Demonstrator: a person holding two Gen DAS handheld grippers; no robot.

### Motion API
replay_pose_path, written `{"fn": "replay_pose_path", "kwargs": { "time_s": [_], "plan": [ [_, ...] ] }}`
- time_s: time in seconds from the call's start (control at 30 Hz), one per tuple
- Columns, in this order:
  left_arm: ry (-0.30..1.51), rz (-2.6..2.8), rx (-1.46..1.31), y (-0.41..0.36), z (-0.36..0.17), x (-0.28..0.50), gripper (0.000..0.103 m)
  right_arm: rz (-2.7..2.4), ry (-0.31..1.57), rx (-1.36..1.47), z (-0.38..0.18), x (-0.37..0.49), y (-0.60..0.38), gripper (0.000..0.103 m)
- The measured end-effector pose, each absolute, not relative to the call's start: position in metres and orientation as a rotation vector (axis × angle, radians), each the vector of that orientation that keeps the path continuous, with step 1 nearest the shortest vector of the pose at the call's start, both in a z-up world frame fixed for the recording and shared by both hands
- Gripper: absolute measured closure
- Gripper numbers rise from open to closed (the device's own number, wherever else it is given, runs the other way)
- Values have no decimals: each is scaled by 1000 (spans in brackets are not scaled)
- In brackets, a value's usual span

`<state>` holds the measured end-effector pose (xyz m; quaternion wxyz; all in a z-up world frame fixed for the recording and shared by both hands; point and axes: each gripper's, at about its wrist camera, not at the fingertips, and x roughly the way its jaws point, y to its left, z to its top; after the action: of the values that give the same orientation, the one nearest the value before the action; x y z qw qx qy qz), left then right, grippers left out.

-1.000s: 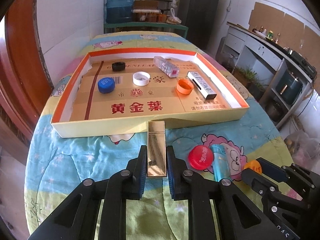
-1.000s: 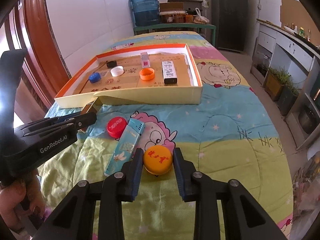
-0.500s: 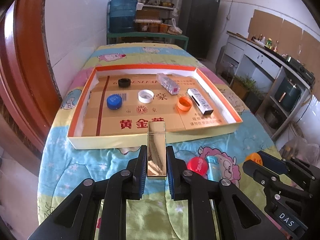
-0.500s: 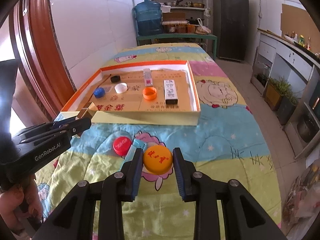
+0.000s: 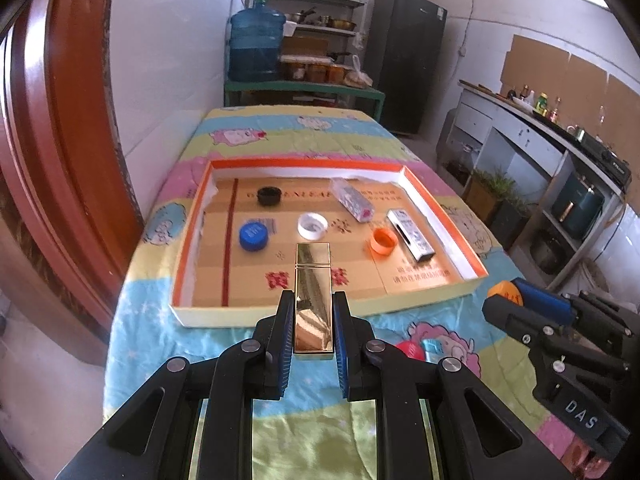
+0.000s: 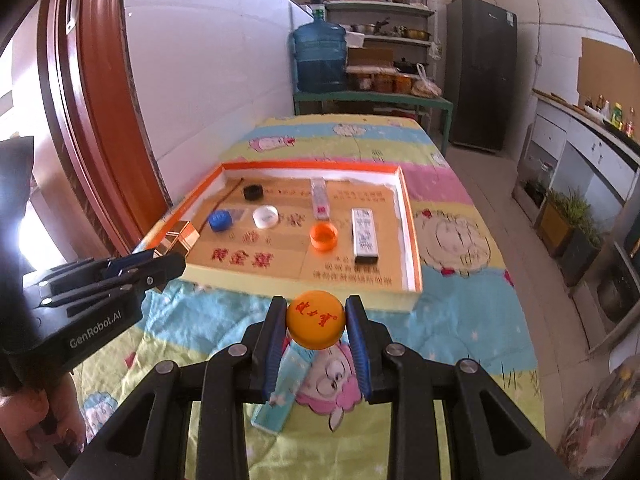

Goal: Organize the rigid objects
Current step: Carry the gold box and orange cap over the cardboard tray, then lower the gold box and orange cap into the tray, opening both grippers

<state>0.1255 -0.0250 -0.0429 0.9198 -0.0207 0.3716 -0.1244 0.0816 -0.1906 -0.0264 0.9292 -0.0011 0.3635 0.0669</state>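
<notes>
My left gripper (image 5: 313, 312) is shut on a shiny gold box (image 5: 313, 296) and holds it in the air above the near wall of the orange-rimmed cardboard tray (image 5: 444, 220). My right gripper (image 6: 315, 320) is shut on an orange cap with red writing (image 6: 315, 318), held above the blanket just in front of the tray (image 6: 412, 240). In the tray lie a black cap (image 5: 268, 195), a blue cap (image 5: 253, 237), a white cap (image 5: 312, 225), an orange cap (image 5: 383, 241) and two small boxes (image 5: 410, 234).
On the blanket under my grippers lie a red cap (image 5: 409, 349) and a light-blue box (image 6: 282, 392). A wooden door frame (image 5: 52, 152) stands on the left. A counter (image 5: 560, 140) runs along the right, shelves and a water jug (image 5: 256, 46) at the back.
Both grippers have risen with their loads and moved forward toward the tray. The gold box now hangs over the tray's near wall; the orange cap has left the blanket.
</notes>
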Motion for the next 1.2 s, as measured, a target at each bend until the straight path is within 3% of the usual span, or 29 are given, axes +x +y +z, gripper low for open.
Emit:
{"fn": "replay_pose_path", "kwargs": {
  "time_s": [0.67, 1.2],
  "plan": [
    [727, -196, -49, 10, -5, 195, 85, 235, 695, -5, 3, 156, -161, 72],
    [813, -165, -43, 12, -23, 261, 85, 229, 727, -16, -9, 210, -156, 72]
  ]
}}
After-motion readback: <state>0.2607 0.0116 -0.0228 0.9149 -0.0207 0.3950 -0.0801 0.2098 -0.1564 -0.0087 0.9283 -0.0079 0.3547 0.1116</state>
